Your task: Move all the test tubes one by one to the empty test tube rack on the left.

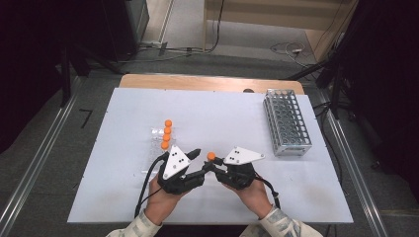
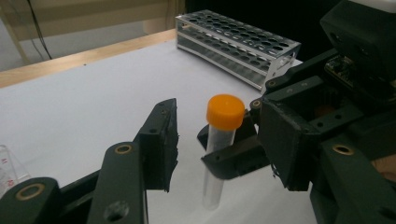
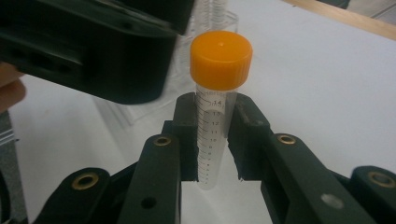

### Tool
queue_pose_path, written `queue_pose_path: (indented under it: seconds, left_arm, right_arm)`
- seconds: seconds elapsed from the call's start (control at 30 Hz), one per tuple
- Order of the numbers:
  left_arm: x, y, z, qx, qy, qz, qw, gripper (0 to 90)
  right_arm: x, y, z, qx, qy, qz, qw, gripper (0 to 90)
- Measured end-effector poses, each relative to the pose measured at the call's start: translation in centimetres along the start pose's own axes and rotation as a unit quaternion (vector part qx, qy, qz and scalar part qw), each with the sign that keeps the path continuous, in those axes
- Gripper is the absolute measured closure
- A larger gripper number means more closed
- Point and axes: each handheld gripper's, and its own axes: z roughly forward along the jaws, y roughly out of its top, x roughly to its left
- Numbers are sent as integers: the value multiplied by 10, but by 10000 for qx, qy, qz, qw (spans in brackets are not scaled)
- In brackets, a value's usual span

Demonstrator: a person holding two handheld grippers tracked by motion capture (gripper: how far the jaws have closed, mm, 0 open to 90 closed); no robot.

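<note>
1. At the left of the high view, a white board (image 1: 123,197) covers the table, and the person's left hand (image 1: 160,200) rises from the bottom edge holding the left gripper (image 1: 197,159).
2. Just beyond that gripper, a short row of clear tubes with orange caps (image 1: 167,133) lies on the board.
3. The left gripper's jaws stand partly apart, not clamped on anything. In the left gripper view they sit on either side of a single upright tube, with clear gaps between pads and tube.
4. At the middle, the orange-capped tube (image 3: 215,107) stands upright above the board, near the person's edge. It is clear plastic with printed graduation marks, and its orange cap (image 2: 225,111) is screwed on top.
5. The right gripper (image 3: 212,140) holds this tube: in the right gripper view both black pads press its sides just below the cap, and the rounded bottom hangs free beneath them.
6. The right hand (image 1: 254,195) grasps that gripper, with a grey triangular plate on top.
7. At the far right of the board stands a metal tube rack (image 1: 286,121), well apart from both grippers; its holes look unoccupied.
</note>
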Motion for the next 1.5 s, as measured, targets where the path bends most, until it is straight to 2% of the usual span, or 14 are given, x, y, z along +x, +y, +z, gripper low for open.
queue_pose_path:
  seconds: [0.23,0.37,0.47,0.5,0.6,0.67,0.77,0.9,1.0,1.17,1.33,1.5]
  left_arm:
    - [-3,-2,3,85,-70,146,9998,634]
    - [-3,-3,3,82,-15,178,9998,689]
    - [-2,-2,2,71,-24,179,9998,698]
    - [-2,-2,1,60,-41,165,9998,700]
    - [5,3,-6,27,-29,70,10000,700]
    - [12,7,-13,-41,54,-19,10000,700]
    - [25,13,-26,-152,241,-159,9995,701]
    - [39,18,-38,-207,476,-276,9983,700]
    - [46,20,-45,-234,639,-296,9972,700]
    - [54,21,-55,-330,875,-312,9951,700]
    - [59,19,-61,-323,1118,-264,9929,699]
    - [61,15,-63,-300,1237,-259,9915,699]
  right_arm:
    - [10,2,3,24,152,-91,9998,719]
    - [13,2,3,20,187,-104,9998,719]
    - [13,2,3,3,219,-87,9997,715]
    - [13,2,2,-3,234,-94,9997,679]
    - [12,3,2,55,262,-95,9996,440]
    - [9,2,0,37,160,-83,9998,353]
    - [-2,-1,-7,24,40,81,10000,297]
    - [-16,-6,-12,39,-119,208,9997,287]
    - [-20,-9,-14,51,-185,289,9994,287]
    - [-22,-11,-14,82,-238,289,9993,286]
    - [-23,-12,-14,108,-262,279,9992,287]
    - [-25,-12,-16,81,-288,290,9991,287]
